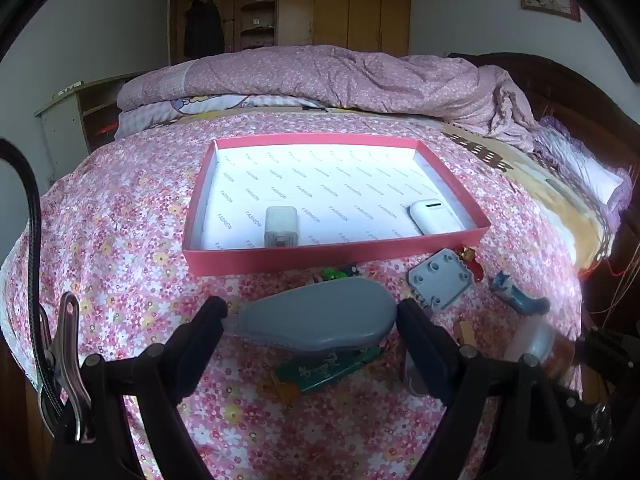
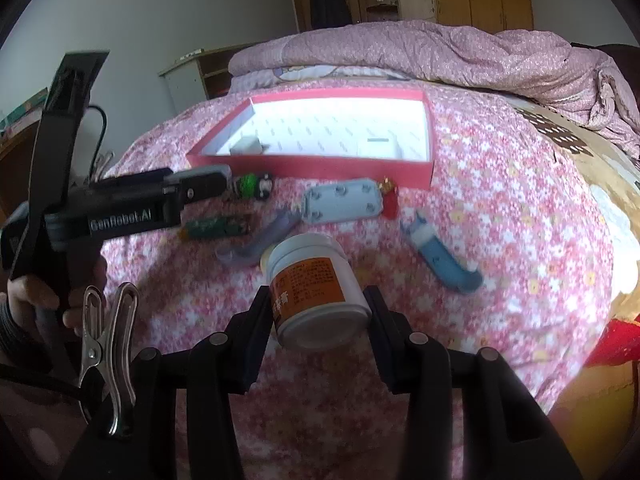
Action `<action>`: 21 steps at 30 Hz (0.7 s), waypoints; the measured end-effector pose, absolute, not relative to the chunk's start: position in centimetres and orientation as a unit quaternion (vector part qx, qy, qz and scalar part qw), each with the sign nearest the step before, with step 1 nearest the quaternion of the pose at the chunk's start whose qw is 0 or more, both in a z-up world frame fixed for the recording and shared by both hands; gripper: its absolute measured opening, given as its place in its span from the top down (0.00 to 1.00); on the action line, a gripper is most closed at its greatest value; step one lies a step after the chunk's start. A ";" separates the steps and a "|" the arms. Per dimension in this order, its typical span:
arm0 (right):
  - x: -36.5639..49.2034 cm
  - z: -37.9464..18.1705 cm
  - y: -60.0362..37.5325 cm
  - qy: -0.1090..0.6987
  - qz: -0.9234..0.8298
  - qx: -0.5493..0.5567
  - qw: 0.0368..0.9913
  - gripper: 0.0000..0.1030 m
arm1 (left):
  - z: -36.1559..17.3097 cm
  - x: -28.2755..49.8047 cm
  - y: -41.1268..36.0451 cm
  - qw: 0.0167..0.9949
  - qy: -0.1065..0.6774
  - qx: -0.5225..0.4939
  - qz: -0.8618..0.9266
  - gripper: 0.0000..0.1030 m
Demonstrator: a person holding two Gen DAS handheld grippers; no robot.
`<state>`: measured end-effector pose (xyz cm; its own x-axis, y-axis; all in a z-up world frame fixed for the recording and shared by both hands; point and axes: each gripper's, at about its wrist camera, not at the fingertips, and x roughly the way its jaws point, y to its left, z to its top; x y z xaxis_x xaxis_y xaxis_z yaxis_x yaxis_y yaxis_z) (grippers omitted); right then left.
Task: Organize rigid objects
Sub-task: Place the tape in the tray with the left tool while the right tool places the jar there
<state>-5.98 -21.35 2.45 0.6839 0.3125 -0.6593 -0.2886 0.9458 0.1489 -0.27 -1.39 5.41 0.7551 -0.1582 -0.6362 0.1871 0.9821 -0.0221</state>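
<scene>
My left gripper (image 1: pixel 312 312) is shut on a grey teardrop-shaped case (image 1: pixel 316 320) and holds it above the bedspread, just short of the red tray (image 1: pixel 332 258). The tray holds a translucent white box (image 1: pixel 281 226) and a white device (image 1: pixel 434 216). My right gripper (image 2: pixel 318 304) is shut on a white jar with an orange label (image 2: pixel 316 284), lifted over the bed. The left gripper (image 2: pixel 200 184) with its grey case also shows in the right wrist view, left of the tray (image 2: pixel 320 166).
On the floral bedspread lie a grey square plate (image 2: pixel 340 202), a green circuit board (image 2: pixel 218 226), a green and black toy (image 2: pixel 252 185), a red figure (image 2: pixel 389 198), a blue cat figure (image 2: pixel 440 250) and a purple curved piece (image 2: pixel 260 242). A folded quilt (image 1: pixel 320 76) lies behind the tray.
</scene>
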 end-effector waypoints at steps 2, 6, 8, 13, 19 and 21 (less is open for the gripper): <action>-5.4 2.8 -21.2 0.359 0.163 0.014 0.919 0.55 | 5.5 -0.2 -1.4 0.937 0.336 0.024 -0.091 0.13; -4.2 3.8 -21.1 0.349 0.161 0.007 0.923 0.55 | 6.4 0.7 -1.3 0.941 0.325 0.031 -0.091 0.13; -3.1 4.4 -21.2 0.345 0.157 0.013 0.925 0.55 | 6.9 1.3 -1.3 0.943 0.318 0.036 -0.091 0.13; -1.1 4.9 -21.9 0.351 0.158 0.060 0.921 0.55 | 7.7 3.7 -0.7 0.939 0.327 0.021 -0.103 0.13; -0.4 4.9 -21.5 0.355 0.157 0.069 0.919 0.55 | 8.3 7.4 -0.1 0.939 0.331 0.006 -0.097 0.13; -0.2 5.0 -21.5 0.355 0.157 0.069 0.919 0.55 | 8.4 8.7 0.1 0.941 0.327 0.005 -0.092 0.13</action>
<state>-0.24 -21.46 4.95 0.6983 0.3379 -0.6310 -0.2404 0.9411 0.2379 8.68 0.09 8.41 0.7694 -0.1694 -0.6160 0.1755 0.9832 -0.0512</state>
